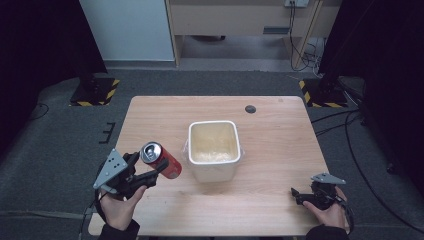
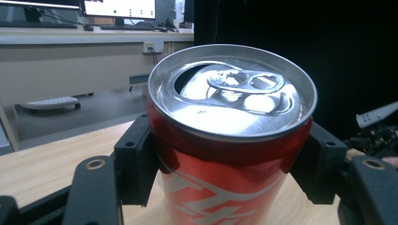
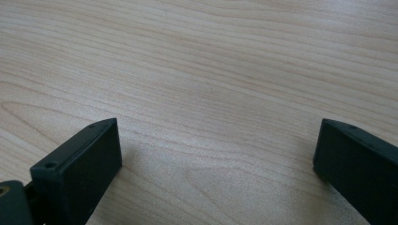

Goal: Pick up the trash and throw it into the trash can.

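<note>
Left of the white square plastic tub (image 1: 214,150), the left gripper (image 1: 161,165) clamps an opened red aluminium can (image 2: 230,140); the right gripper (image 3: 216,164) gapes wide over the pale wooden counter (image 3: 211,70).

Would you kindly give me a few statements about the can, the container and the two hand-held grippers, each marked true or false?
1. The left hand-held gripper is shut on the red can. True.
2. The can's top is still sealed. False: the tab opening is open in the left gripper view.
3. The right hand-held gripper holds a lid. False: its jaws stand apart over bare wooden table, with nothing between them.
4. The white container stands near the middle of the table with no lid on. True.
5. The can is inside the white container. False: it is to the container's left, tilted in the left hand-held gripper.
</note>
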The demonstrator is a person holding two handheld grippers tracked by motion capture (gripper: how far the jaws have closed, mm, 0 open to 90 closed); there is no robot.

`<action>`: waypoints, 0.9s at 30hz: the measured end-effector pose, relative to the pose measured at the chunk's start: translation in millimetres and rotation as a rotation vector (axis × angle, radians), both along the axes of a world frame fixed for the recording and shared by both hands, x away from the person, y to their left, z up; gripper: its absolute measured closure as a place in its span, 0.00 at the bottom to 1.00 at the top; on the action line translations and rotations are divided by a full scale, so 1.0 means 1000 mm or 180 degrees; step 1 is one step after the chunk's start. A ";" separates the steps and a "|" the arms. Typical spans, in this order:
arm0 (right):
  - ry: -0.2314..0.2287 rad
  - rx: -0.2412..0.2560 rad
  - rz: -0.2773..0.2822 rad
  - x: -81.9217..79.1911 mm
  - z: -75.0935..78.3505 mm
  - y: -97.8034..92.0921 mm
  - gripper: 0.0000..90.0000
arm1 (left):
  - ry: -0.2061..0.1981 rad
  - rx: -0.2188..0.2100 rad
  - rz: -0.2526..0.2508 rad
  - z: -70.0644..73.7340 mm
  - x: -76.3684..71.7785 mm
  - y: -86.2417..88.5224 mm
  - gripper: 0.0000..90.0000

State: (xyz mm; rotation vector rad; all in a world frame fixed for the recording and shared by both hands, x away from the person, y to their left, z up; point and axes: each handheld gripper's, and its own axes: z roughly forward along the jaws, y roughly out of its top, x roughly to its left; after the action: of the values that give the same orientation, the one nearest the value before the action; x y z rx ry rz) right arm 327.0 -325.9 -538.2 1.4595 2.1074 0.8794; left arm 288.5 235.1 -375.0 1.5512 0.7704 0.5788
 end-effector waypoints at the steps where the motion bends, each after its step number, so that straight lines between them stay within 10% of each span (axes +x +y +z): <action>1: 0.0000 0.0000 0.0000 0.000 0.000 0.000 0.02 | -0.0011 -0.0023 0.0016 0.003 0.005 -0.001 0.37; 27: 0.0001 0.0001 0.0000 0.000 0.000 0.000 0.02 | -0.0201 -0.0072 -0.0117 0.033 0.037 -0.046 0.37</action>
State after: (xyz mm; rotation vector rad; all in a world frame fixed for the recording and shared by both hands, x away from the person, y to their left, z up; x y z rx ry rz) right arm 327.0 -325.9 -538.2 1.4598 2.1075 0.8796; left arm 325.6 189.2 -342.4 1.5162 0.6970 0.5875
